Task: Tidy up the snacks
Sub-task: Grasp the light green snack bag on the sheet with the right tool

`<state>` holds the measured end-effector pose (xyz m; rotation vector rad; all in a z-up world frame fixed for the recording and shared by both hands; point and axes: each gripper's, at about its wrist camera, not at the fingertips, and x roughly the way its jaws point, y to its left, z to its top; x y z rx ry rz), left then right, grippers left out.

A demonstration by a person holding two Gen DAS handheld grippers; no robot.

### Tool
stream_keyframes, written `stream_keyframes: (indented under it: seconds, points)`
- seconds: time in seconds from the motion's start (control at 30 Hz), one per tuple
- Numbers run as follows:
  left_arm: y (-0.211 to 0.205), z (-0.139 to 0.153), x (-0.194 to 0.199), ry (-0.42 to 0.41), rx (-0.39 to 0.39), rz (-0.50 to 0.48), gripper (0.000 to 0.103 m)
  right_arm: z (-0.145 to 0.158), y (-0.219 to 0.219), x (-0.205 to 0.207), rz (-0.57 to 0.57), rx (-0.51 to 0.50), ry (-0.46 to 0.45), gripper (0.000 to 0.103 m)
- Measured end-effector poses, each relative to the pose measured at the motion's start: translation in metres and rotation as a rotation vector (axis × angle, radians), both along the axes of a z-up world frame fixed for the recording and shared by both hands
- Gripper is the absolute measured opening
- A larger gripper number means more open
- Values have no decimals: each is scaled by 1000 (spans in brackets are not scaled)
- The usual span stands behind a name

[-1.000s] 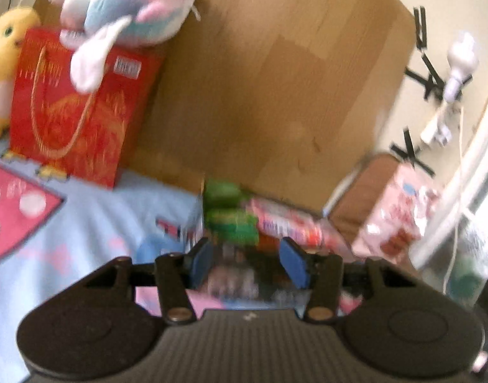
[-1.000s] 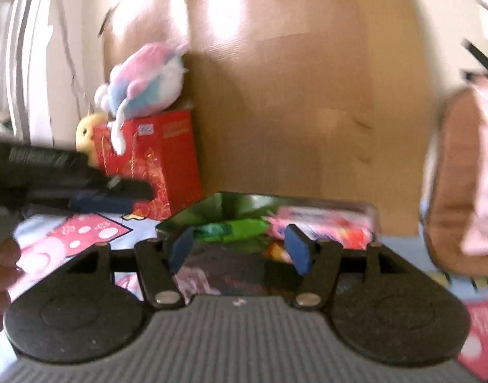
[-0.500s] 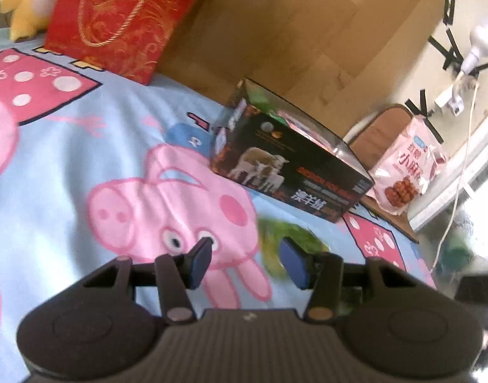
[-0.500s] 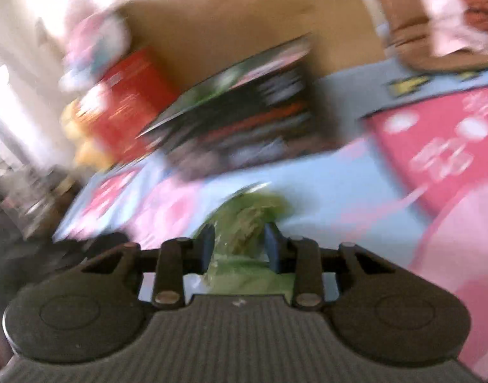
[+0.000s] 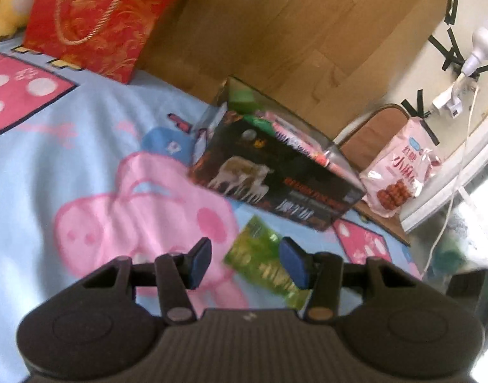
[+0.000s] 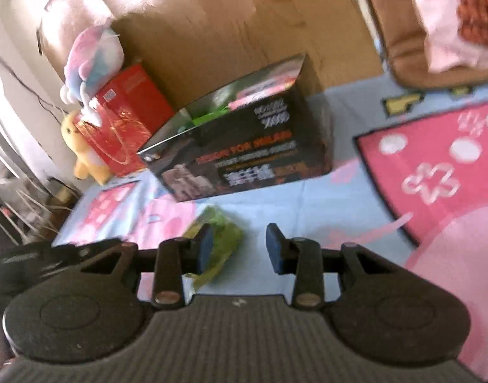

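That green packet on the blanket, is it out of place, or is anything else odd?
Yes. The green snack packet lies loose and crumpled on the cartoon blanket, in front of the black box that already holds other snacks. Nothing looks spilled or damaged.

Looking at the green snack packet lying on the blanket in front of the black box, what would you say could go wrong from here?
1. The green snack packet lies off-centre, by the right gripper's left pad; its jaws are opening, and a later grab might pinch only an edge and slip.
2. The left gripper hovers over the same packet, so the two could collide.
3. The black box already holds packets, so a careless drop could land on its rim.
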<state>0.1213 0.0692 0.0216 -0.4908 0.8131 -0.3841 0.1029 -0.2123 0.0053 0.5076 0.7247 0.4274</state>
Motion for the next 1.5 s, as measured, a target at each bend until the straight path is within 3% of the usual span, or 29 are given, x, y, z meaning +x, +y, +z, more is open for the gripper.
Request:
stream_keyframes:
  seconds: [0.17, 0.33, 0.4, 0.5, 0.6, 0.67, 0.9, 0.97, 1.17, 1.5]
  points:
    - [-19, -5, 17, -1, 53, -15, 48, 2, 28, -5, 99, -144, -41, 42]
    - [-17, -16, 18, 18, 89, 5, 50, 4, 63, -5, 205, -328, -126, 58]
    - [-14, -18, 19, 19, 92, 2, 50, 3, 76, -4, 235, -410, -164, 59]
    - [-11, -17, 18, 11, 112, 1, 50, 0, 86, -7, 260, -492, -221, 55]
    - [-8, -18, 18, 17, 90, -17, 50, -1, 83, -10, 256, -489, -251, 38]
    - [-6, -19, 18, 33, 49, -34, 54, -2, 78, -7, 254, -448, -252, 25]
    - [-5, -21, 22, 67, -41, -42, 66, -1, 63, 3, 242, -323, -204, 25]
    - [-4, -21, 21, 72, -55, -41, 67, -2, 51, 6, 238, -230, -157, 25]
    - [-1, -22, 18, 88, -72, -33, 67, -11, 21, 20, 208, 11, -15, 27]
    - [-10, -19, 16, 103, -37, -12, 67, -24, -13, 32, 173, 270, 97, 34]
